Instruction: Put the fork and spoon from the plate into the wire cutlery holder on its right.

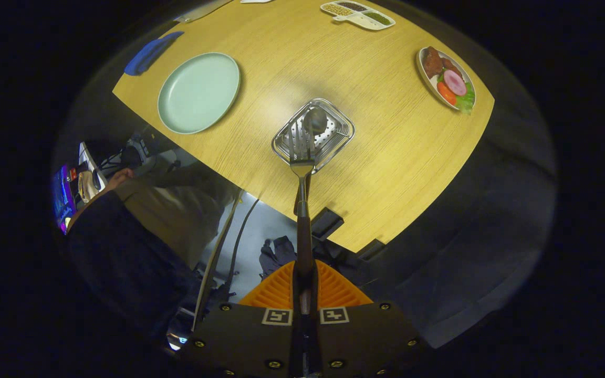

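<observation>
Wooden table (386, 173) below me: my gripper (303, 294) clamps the fork (301, 157) handle, tines over the wire cutlery holder (313, 134) containing 1 spoon (315, 121).

A wooden table (386, 157) carries a divided tray (357, 13) at its far edge, with compartments of what look like grains or seeds, and a dish of food (447, 79) near one corner, holding a brown piece, a pink slice, an orange slice and green leaf. A blue cloth (151, 51) lies at the opposite far corner, partly over the table edge. Below the near edge, a person's dark sleeve (118, 252) and tan clothing are seen, with cables (229, 247) running across a grey floor.
</observation>
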`<state>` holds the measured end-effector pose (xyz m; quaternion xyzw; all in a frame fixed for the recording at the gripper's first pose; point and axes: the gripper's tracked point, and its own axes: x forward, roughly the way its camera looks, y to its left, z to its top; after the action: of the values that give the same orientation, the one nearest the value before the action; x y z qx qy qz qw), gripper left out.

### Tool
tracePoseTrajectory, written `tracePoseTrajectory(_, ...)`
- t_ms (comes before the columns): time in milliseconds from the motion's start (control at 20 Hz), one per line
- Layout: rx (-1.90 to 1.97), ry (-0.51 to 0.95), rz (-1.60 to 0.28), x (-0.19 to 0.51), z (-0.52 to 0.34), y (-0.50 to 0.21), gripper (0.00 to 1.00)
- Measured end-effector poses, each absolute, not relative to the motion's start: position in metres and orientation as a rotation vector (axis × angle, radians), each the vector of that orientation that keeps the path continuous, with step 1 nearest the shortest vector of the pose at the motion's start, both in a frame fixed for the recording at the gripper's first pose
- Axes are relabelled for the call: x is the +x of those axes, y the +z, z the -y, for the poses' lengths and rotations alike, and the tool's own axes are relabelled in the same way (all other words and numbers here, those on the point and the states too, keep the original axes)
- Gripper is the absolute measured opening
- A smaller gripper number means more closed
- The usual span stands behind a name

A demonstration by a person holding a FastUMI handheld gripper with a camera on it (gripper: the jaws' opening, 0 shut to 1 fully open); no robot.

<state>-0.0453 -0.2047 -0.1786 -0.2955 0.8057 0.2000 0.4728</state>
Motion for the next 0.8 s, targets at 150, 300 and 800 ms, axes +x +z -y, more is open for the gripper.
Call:
tracePoseTrajectory(150,-0.765,0.483,-2.011,-0.039,0.211,-0.188,0.05)
tracePoseTrajectory(300,-0.808,0.471,-2.038,-0.027,0.215,-0.198,0.05)
tracePoseTrajectory(800,-0.879,0.472,-2.163,-0.010,0.206,-0.222,0.05)
